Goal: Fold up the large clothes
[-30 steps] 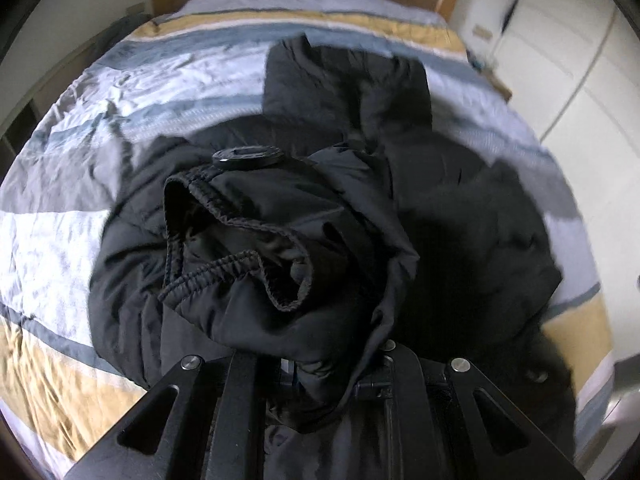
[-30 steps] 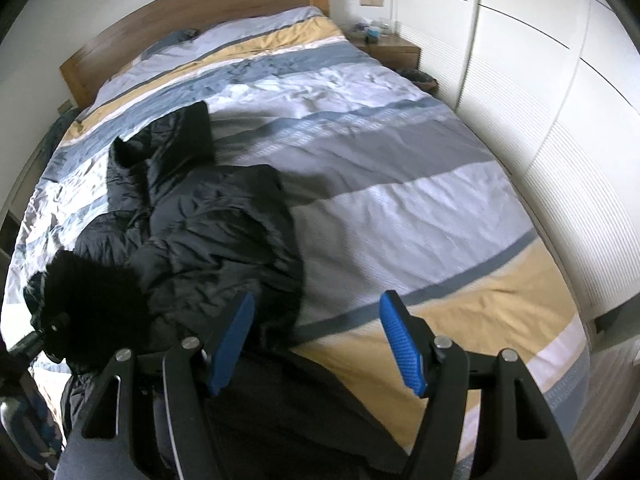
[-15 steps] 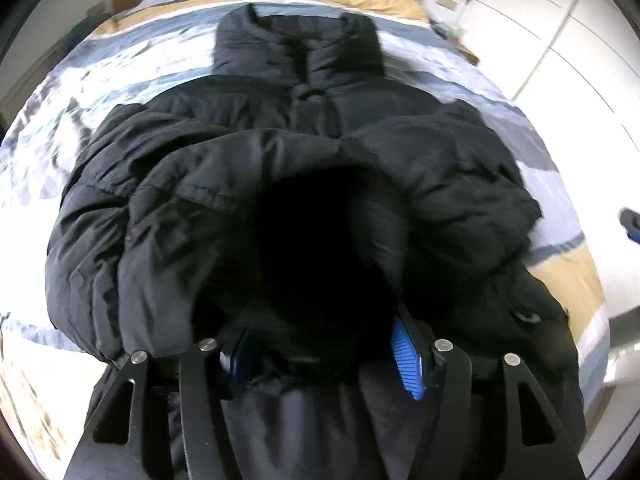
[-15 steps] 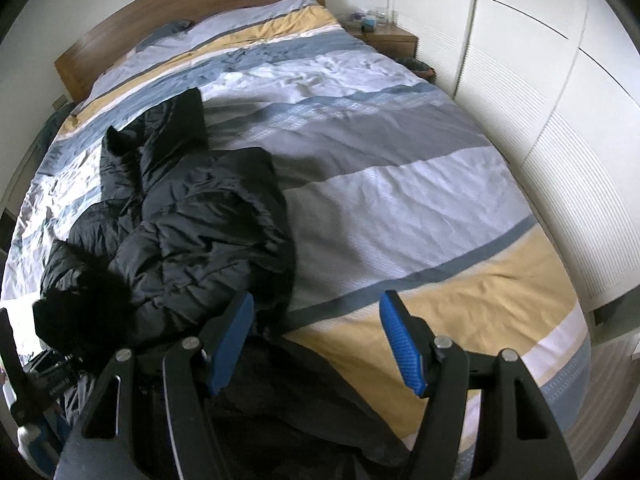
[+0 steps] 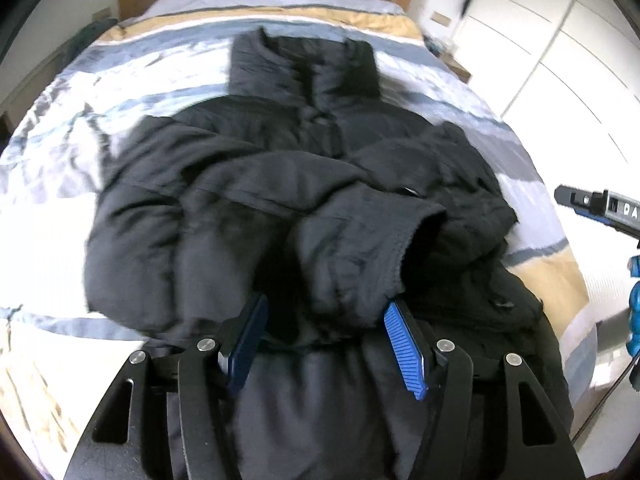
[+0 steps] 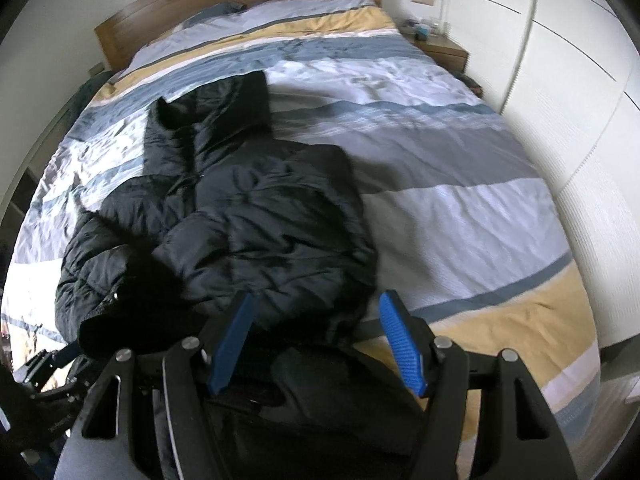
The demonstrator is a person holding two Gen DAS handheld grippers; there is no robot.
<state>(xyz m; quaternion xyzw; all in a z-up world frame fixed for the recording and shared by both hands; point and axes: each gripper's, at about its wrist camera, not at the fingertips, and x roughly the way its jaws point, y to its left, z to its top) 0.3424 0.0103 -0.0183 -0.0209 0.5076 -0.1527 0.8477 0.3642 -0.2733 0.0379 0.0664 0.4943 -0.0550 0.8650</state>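
Garment: a black puffer jacket [image 5: 248, 200] lies face up on the striped bed [image 6: 460, 216], collar [image 5: 304, 68] toward the wooden headboard [image 6: 224, 4], hem toward the foot end.

Landmark: all places below are given relative to the jacket's collar.

What changed: a second ago the left claw [image 5: 324, 344] was clenched on a sleeve cuff and carrying it; now its jaws stand apart and the sleeve [image 5: 360, 248] has been laid across the chest, below the collar.

Left claw: released, blue pads either side of the sleeve's lower edge, not pressing on it; nothing held.

Cuff: the open cuff end [image 5: 420, 232] rests below and to the right of the collar, mouth facing the right edge of the jacket.

Right claw: open and empty [image 6: 316, 344], hovering over the jacket's hem side, far from the collar; it has held the same gap throughout and slid sideways toward the jacket.

Other sleeve: on the far side from the cuff the jacket looks bunched in the right wrist view; whether that sleeve is tucked in I cannot tell.

Meaning for the task: one sleeve fold appears done. The likely next steps are the opposite sleeve, then bringing the hem up toward the collar.

Risk: the padding is springy, so the laid sleeve may slide off.
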